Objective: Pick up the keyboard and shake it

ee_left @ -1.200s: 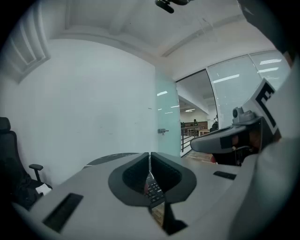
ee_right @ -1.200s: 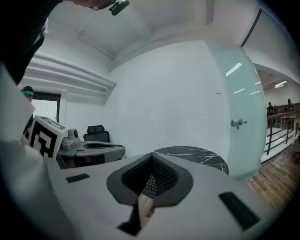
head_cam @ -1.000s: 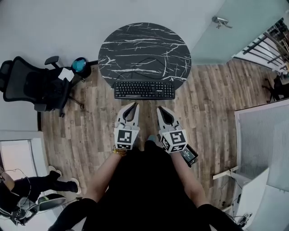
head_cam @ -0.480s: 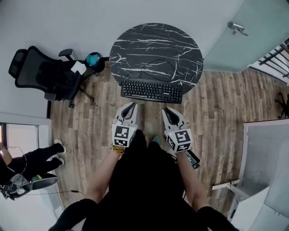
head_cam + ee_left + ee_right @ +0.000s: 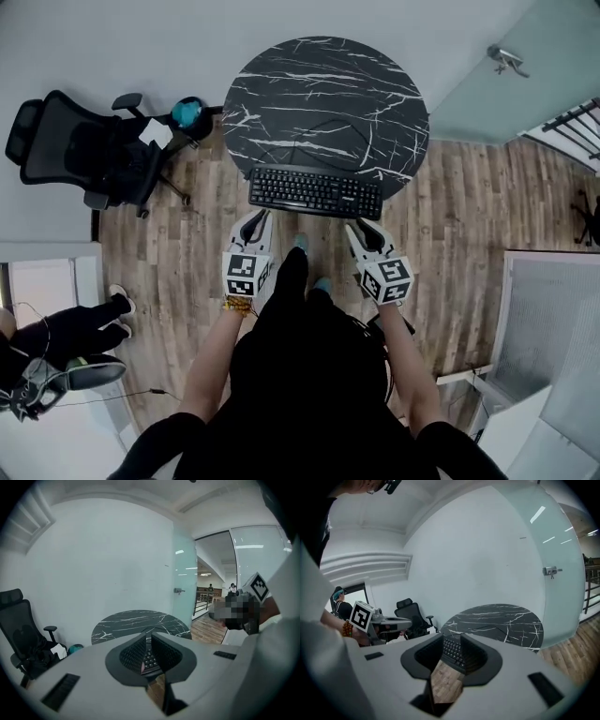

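"Black keyboard point(image 5: 315, 191), where do we put it?"

"We put it flat at the near edge of the round dark marble table point(image 5: 328, 94), long side toward us. It's in the same spot on the table as a second ago, and nothing touches it."

"What do we log as changed for the grippers?"

"Both have moved outward and sunk a bit. A second ago they sat close together in front of the keyboard's middle. Now the left gripper point(image 5: 255, 221) points at the keyboard's left end and the right gripper point(image 5: 367, 231) at its right end, tips just short of the near edge."

"Any contact?"

"We see none. Both gripper views show wood floor point(image 5: 187, 244) under the jaws and the keys further on."

"And the jaws?"

"On the left we call them closed. There's only a thin slit between the pads, with keys visible through it beyond, and nothing is gripped. On the right the jaws have just been opening. A second ago we saw them together in the head view, and now they stand part way apart. The keyboard lines up beyond the gap, but nothing sits between the pads."

"Anything else?"

"There's an office chair point(image 5: 75, 155) at the left by the wall and a seated person point(image 5: 84, 323) at the lower left. The head view's framing has shifted a little, so we don't log either as moved."
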`<action>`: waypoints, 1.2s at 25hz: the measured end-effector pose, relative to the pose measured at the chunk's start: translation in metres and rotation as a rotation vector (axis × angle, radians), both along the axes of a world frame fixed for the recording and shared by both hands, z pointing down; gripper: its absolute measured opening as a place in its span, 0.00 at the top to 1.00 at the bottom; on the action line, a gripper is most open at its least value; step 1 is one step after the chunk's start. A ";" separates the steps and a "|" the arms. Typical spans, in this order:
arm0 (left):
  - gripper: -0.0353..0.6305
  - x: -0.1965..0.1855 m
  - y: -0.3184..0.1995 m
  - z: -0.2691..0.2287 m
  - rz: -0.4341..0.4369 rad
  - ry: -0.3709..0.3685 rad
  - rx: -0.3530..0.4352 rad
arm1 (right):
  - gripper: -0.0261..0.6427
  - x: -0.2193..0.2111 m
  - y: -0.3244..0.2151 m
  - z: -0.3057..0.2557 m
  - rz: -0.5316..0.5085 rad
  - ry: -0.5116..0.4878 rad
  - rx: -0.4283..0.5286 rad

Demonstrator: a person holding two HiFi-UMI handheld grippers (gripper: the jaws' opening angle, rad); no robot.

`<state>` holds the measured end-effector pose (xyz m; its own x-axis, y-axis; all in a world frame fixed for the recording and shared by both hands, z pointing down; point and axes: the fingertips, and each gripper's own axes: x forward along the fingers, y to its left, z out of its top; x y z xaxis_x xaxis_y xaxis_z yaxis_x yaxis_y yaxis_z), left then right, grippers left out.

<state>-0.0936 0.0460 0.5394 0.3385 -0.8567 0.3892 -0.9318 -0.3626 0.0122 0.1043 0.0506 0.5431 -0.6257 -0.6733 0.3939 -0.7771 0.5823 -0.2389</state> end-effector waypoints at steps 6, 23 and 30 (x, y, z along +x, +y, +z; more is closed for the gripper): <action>0.90 -0.052 -0.044 0.062 -0.011 -0.003 -0.144 | 0.70 0.023 -0.031 0.056 -0.013 0.112 -0.152; 0.60 -0.096 -0.085 0.175 0.117 0.105 -0.480 | 0.63 0.119 -0.074 0.175 0.157 0.105 -0.462; 0.59 -0.105 -0.082 0.211 0.107 0.332 -0.649 | 0.60 0.133 -0.075 0.207 0.161 -0.058 -0.591</action>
<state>-0.1986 -0.0360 0.7504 0.5957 -0.4448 0.6688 -0.8015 -0.2754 0.5308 0.2374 -0.0242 0.7501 -0.5658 -0.4398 0.6975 -0.8203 0.2145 -0.5301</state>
